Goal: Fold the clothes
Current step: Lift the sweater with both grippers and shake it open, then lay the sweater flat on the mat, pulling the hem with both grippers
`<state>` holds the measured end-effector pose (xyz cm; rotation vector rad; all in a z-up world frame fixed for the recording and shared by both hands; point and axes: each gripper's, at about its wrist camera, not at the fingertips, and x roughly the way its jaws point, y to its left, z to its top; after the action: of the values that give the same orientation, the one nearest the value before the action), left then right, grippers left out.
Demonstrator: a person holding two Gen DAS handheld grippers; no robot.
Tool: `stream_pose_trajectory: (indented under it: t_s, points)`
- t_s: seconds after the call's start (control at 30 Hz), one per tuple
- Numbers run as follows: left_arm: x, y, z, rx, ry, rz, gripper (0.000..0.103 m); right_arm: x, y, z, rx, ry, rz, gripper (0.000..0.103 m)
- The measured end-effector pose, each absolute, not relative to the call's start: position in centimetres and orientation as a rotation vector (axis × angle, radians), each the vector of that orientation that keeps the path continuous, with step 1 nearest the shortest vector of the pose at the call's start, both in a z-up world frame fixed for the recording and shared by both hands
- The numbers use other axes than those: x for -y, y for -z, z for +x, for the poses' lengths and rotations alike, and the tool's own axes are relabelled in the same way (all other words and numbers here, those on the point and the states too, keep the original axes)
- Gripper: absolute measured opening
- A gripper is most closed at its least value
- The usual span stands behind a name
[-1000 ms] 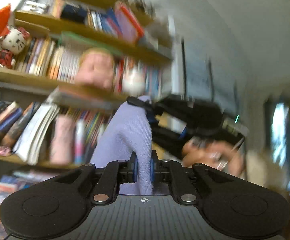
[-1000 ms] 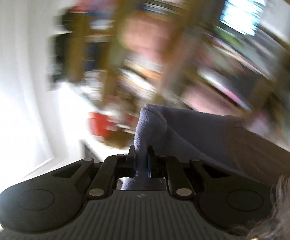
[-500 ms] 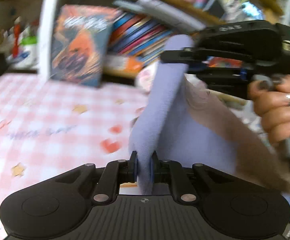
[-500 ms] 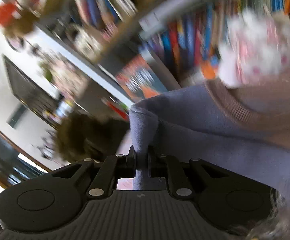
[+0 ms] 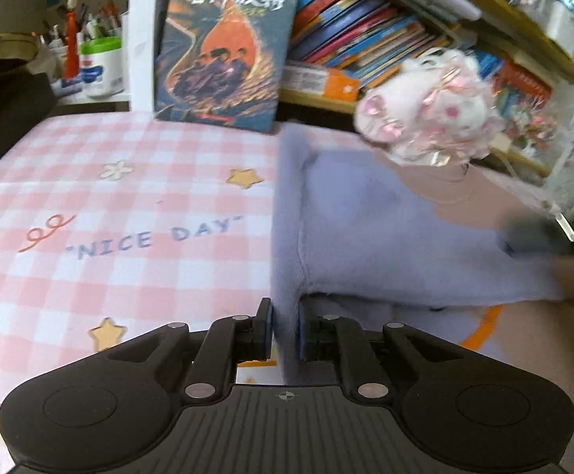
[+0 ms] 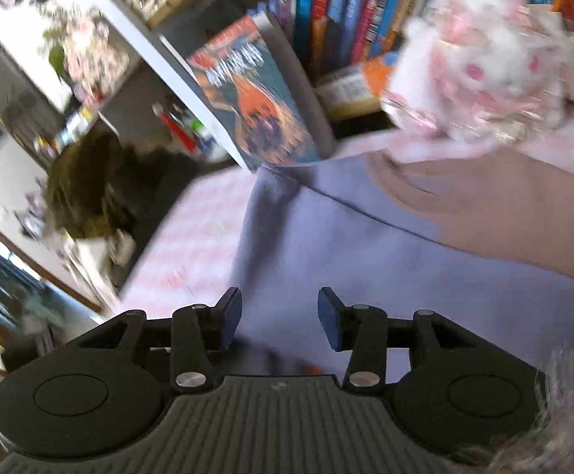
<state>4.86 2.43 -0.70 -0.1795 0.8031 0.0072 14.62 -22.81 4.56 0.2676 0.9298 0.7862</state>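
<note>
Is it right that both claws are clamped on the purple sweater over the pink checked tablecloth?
Not quite. Only the left claw is clamped on the purple sweater. The right wrist view shows the right claw open, its fingers apart above the cloth. The pink checked tablecloth part is right.

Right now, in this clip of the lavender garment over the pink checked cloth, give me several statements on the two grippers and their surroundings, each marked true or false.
1. The left gripper is shut on the lavender garment. True.
2. The right gripper is clamped on the same garment. False: its jaws stand apart, with the fabric lying beyond them.
3. The pink checked tablecloth carries the words "NICE DAY". True.
4. The orange-and-blue book lies flat on the cloth. False: it stands upright at the cloth's far edge.
5. A pink-and-white plush toy shows beyond the garment. True.
</note>
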Motion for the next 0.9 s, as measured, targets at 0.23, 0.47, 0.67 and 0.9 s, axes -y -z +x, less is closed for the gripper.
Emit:
stream_pose_trajectory:
  t_s: [0.23, 0.47, 0.67, 0.9]
  points:
    - [-2.4, -0.3, 3.8, -0.755, -0.069, -0.172, 0.028, 30.6, -1.5, 11.1, -0.996, -0.608, 0.207, 0.041]
    - [-0.1, -1.4, 1.2, -0.716, -0.067, -0.27, 0.067, 35.8, 0.0, 9.0, -1.028, -0.498, 0.257, 0.04]
    - [1.7, -0.2, -1.0, -0.766, -0.101, -0.324, 0.07, 38.5, -0.3, 7.8, -0.956, -0.419, 0.073, 0.04]
    - [2.1, 1.1, -2.1, -0.825, -0.17, -0.34, 0.07, 40.2, 0.5, 6.7, -0.93, -0.407, -0.038, 0.039]
